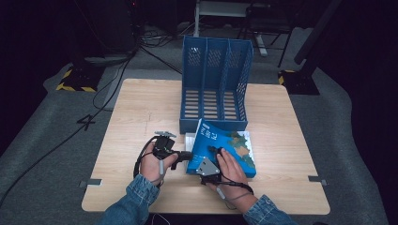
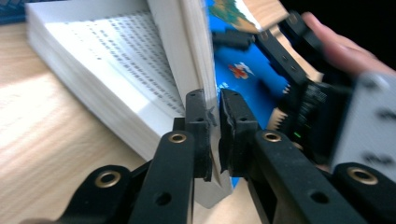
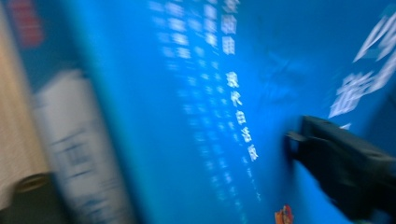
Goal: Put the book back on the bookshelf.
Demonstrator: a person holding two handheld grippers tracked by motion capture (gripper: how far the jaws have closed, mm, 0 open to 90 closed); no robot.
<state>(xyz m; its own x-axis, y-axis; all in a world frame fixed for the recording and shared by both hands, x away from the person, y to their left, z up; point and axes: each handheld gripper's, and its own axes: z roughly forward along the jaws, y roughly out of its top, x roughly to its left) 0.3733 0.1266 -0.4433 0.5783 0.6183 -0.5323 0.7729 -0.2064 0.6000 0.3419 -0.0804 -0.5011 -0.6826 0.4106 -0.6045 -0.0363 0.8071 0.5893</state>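
Note:
A thick book (image 1: 232,145) with a blue cover lies on the table in front of the file rack, its cover lifted on the left side. In the left gripper view the white printed pages (image 2: 116,60) lie open and the blue cover (image 2: 247,84) stands up beside them. My left gripper (image 2: 215,135) is shut on the lower edge of that cover, at the book's left edge (image 1: 186,154) in the high view. My right gripper (image 1: 212,157) rests on the cover's outer face with its jaws apart. In its own blurred view the right gripper (image 3: 187,186) shows one black fingertip (image 3: 341,168) against the blue cover (image 3: 187,93).
A blue three-slot file rack (image 1: 215,79) stands upright just behind the book. The wooden table (image 1: 141,112) has bare room to the left and right. Dark floor with cables lies beyond its far edge.

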